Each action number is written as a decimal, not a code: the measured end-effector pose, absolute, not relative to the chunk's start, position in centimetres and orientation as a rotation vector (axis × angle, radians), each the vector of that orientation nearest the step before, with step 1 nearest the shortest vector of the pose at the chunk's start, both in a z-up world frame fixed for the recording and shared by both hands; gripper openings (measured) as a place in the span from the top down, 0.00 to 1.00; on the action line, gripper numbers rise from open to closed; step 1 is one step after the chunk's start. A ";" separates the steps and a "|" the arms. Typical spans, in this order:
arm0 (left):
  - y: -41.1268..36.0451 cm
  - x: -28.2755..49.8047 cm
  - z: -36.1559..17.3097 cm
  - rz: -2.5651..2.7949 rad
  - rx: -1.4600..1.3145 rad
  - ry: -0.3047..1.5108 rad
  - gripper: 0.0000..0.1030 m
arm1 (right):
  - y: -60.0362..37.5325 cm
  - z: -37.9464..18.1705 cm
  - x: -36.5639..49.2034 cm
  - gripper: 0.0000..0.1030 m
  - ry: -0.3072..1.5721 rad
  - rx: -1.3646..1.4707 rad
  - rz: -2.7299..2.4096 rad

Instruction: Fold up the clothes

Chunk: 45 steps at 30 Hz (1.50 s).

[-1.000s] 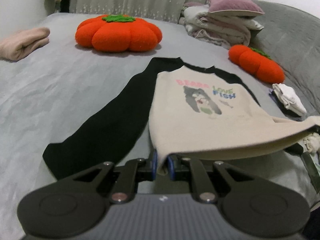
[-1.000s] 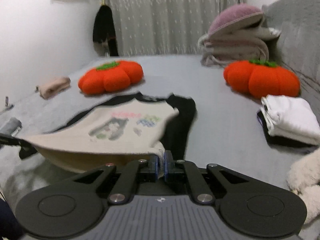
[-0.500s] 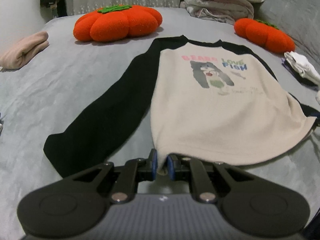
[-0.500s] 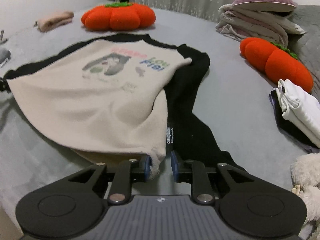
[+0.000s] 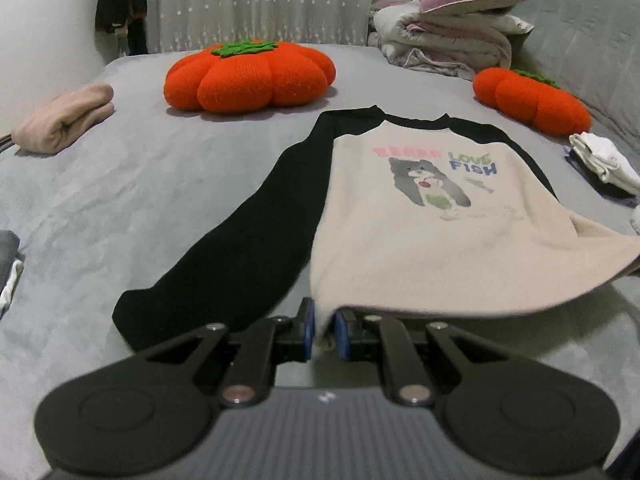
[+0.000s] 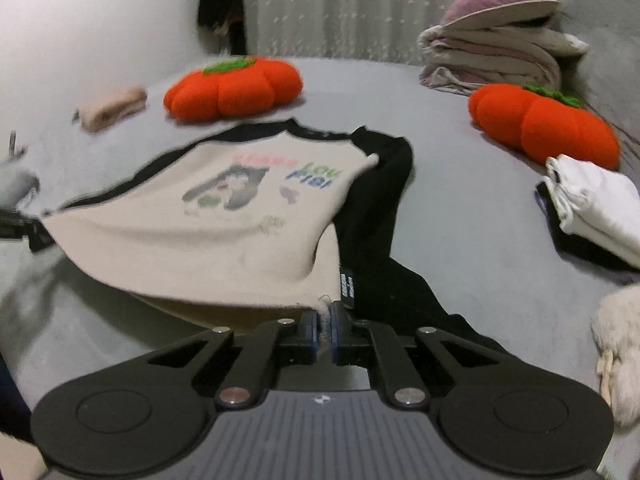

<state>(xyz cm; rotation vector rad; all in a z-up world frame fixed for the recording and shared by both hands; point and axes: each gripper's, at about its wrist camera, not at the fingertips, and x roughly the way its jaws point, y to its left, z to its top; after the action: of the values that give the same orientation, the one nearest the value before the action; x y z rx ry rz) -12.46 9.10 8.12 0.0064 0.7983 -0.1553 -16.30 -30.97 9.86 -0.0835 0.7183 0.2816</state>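
Currently, both hem corners of the garment are gripped.

Garment: raglan shirt [image 5: 420, 216] with a cream body and black sleeves, lying print-up on the grey bed [image 5: 120, 184], directly ahead of both grippers; the collar end is farthest away.

Left gripper [image 5: 325, 330]: jaws pressed together, pinching the near hem corner on its side; the left black sleeve [image 5: 224, 256] lies flat, just to the left of the fingers.

Right gripper [image 6: 325, 326]: its jaws have just been closing, with cream hem fabric between them — now pinched on the opposite corner. The other black sleeve [image 6: 380, 216] runs past it on the right, rumpled.

Hem: raised off the bed between the two grips, sagging slightly in the middle; the upper body rests flat.

Step in hand: judged to be spreading and tensioning the shirt before the first fold; no fold is made yet.

Next move: likely calls for even tension on both corners and a level carry of the hem — unequal pull would skew the body or drag the sleeves.

Surroundings: two orange pumpkin cushions [image 5: 250, 74] and a folded white stack [image 6: 592, 204] lie beyond the shirt, well apart from both grips.
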 end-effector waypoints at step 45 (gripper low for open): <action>9.2 -15.6 5.4 -0.276 0.151 0.907 0.78 | -33.6 5.8 -19.8 0.93 0.888 -0.032 0.164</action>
<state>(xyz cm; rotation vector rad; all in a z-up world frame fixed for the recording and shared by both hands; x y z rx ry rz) -15.57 9.23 5.40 0.1505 0.9068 -0.2760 -19.76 -33.61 5.81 -0.0315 0.8883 0.1638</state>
